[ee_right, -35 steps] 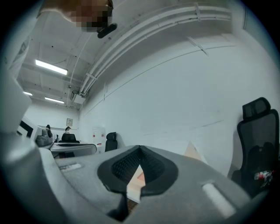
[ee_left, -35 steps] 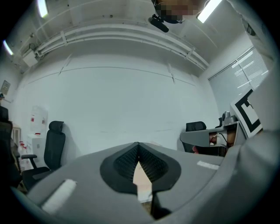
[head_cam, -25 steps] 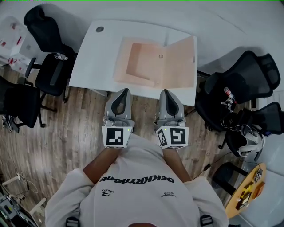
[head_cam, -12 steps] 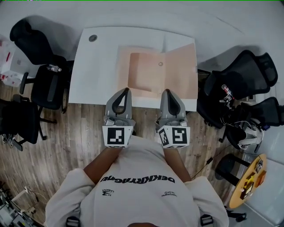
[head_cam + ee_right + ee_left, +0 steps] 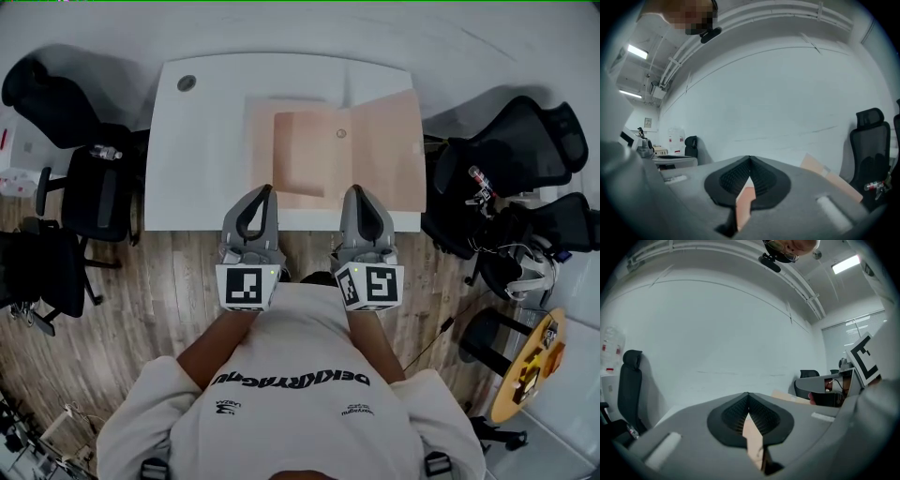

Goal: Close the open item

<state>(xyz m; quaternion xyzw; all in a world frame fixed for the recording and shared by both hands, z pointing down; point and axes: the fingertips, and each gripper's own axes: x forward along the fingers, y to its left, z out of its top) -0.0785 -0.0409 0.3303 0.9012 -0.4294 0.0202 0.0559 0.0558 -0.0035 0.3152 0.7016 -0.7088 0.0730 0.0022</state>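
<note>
In the head view a flat peach cardboard box [image 5: 298,155] lies open on a white table [image 5: 202,150], its lid [image 5: 386,150] folded out to the right. My left gripper [image 5: 265,190] is shut and empty, with its tip over the box's near edge. Beside it my right gripper [image 5: 349,192] is also shut and empty, its tip at the near edge by the lid's hinge. In the left gripper view the left gripper [image 5: 748,394] has its jaws together, and the lid [image 5: 790,397] shows past them on the right. The right gripper view shows the right gripper [image 5: 750,158] likewise, with the lid [image 5: 825,176] raised at the right.
Black office chairs stand left of the table [image 5: 94,187] and right of it [image 5: 511,159]. A round cable hole [image 5: 187,83] sits in the table's far left corner. A small round yellow table [image 5: 530,370] stands at the lower right on the wooden floor.
Both grippers have moved forward toward the table; their tips now reach over its near edge and the box. Their jaws stay together.
</note>
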